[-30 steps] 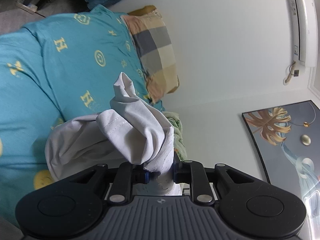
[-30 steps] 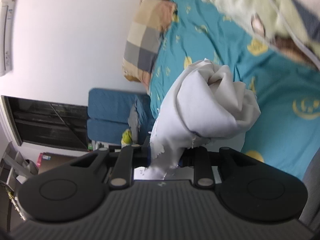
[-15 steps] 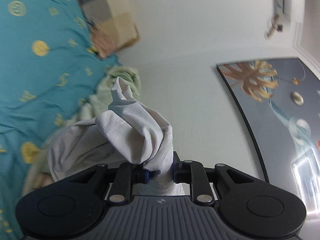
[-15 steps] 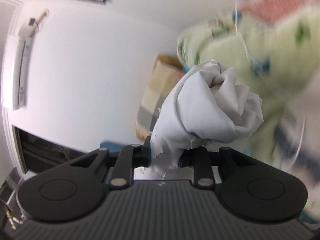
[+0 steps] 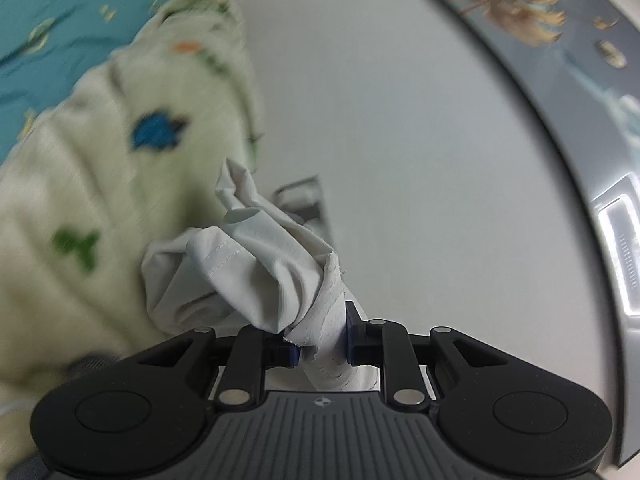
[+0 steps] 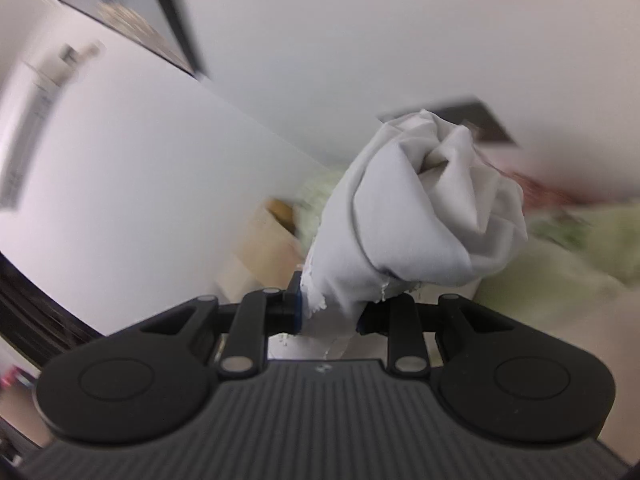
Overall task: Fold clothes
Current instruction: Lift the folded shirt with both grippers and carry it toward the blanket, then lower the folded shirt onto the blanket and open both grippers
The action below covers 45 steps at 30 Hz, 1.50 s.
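The left gripper (image 5: 320, 344) has its fingers clamped on a bunched white cotton garment (image 5: 256, 276) rising ahead of them; the right gripper (image 6: 330, 312) likewise pinches it. No legible writing anywhere.

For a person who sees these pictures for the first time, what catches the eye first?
In each view, a bunched white cloth garment fills the centre, clamped by the left gripper and right gripper. A blurred pale green printed blanket lies left in the left view.
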Each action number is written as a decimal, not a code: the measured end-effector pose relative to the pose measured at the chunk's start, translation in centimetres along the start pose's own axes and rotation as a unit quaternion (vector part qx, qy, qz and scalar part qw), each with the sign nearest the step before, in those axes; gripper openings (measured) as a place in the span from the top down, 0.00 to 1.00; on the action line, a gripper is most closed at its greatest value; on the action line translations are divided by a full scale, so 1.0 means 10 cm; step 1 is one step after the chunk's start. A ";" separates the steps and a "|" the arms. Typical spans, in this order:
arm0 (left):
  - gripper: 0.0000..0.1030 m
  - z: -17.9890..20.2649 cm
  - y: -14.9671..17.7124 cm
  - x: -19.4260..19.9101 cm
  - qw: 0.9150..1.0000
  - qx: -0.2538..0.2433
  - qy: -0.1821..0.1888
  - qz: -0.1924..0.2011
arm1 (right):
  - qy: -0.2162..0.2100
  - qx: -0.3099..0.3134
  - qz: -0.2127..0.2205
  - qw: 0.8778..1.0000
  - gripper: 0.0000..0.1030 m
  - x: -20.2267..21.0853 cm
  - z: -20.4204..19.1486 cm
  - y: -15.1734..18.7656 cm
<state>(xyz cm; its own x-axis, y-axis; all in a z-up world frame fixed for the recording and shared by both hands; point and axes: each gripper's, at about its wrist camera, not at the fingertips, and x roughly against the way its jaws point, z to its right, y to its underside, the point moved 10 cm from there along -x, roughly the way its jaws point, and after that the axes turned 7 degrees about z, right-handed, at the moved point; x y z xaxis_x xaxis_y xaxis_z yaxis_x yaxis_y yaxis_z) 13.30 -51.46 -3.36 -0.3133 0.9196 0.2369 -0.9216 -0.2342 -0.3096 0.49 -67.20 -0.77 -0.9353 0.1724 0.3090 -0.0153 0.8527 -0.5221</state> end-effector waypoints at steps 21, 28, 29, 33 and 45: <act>0.20 0.14 0.44 0.65 0.971 -0.204 -0.116 -0.054 | 0.089 0.056 -0.052 0.993 0.70 0.89 0.34 0.41; 0.06 0.77 0.59 1.24 0.944 -0.307 -0.122 -0.016 | 0.080 0.136 -0.018 0.987 0.70 1.45 -0.15 0.36; 0.03 0.86 0.62 1.33 0.939 -0.321 -0.121 -0.010 | 0.079 0.148 -0.014 0.986 0.69 1.52 -0.22 0.36; 0.00 1.20 0.76 1.68 0.917 -0.380 -0.123 0.015 | 0.075 0.183 0.027 0.980 0.34 1.79 -0.49 0.34; 0.00 1.35 1.27 2.26 0.851 -0.496 -0.155 0.073 | 0.080 0.290 0.085 0.950 0.21 2.22 -0.79 0.77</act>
<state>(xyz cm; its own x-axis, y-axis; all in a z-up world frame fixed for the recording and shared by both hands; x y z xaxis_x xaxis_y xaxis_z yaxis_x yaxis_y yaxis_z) -8.55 -37.92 10.49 -0.5954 0.7398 0.3134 -0.2686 0.1843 -0.9455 -17.62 -52.90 8.33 -0.8765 0.3961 0.2736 -0.1038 0.3994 -0.9109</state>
